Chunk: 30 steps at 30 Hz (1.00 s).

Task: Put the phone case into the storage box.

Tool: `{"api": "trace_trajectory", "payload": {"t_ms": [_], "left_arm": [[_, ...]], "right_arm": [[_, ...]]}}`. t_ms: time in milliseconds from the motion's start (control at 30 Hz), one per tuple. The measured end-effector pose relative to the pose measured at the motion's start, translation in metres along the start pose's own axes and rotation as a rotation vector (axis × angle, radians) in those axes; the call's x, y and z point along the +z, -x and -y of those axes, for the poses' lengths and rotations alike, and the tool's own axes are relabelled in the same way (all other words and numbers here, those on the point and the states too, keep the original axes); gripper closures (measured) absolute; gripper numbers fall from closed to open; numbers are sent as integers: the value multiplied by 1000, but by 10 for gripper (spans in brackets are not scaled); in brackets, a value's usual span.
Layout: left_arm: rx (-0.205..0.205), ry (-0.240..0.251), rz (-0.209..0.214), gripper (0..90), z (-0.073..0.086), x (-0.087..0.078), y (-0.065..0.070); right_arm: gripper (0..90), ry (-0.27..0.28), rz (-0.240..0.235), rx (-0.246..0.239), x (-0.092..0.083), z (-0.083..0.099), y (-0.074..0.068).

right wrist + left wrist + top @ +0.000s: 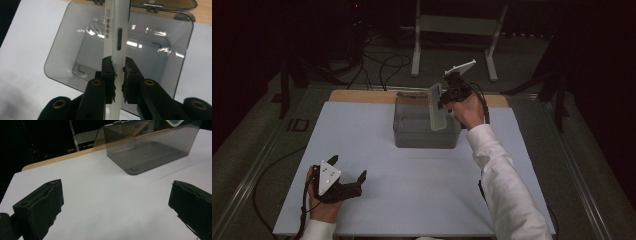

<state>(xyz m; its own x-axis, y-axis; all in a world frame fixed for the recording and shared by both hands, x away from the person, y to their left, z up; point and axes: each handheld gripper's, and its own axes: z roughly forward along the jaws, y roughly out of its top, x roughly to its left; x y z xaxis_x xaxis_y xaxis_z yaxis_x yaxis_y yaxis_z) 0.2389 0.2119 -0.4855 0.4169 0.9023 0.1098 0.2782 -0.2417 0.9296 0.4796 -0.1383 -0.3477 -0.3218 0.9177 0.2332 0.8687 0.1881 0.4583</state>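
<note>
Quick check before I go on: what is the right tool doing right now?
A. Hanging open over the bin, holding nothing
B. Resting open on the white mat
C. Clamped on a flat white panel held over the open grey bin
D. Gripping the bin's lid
C: the right tool pinches the flat white panel edge-on above the open grey bin.

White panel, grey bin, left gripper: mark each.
white panel (436, 107): high view, flat face.
grey bin (412, 141): high view, near wall.
left gripper (348, 167): high view, between its open jaws.

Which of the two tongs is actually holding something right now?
The right tongs, clamped on the white flat panel above the smoky box. The left tongs rest open by the table's near edge.
</note>
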Motion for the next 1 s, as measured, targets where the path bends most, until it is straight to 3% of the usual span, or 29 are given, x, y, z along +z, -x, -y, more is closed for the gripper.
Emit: {"api": "trace_trajectory", "payload": {"t_ms": [1000], "left_arm": [[6,-2,7,6,0,1,3]], "right_arm": [[819,-6,50,70,2,9,39]]}}
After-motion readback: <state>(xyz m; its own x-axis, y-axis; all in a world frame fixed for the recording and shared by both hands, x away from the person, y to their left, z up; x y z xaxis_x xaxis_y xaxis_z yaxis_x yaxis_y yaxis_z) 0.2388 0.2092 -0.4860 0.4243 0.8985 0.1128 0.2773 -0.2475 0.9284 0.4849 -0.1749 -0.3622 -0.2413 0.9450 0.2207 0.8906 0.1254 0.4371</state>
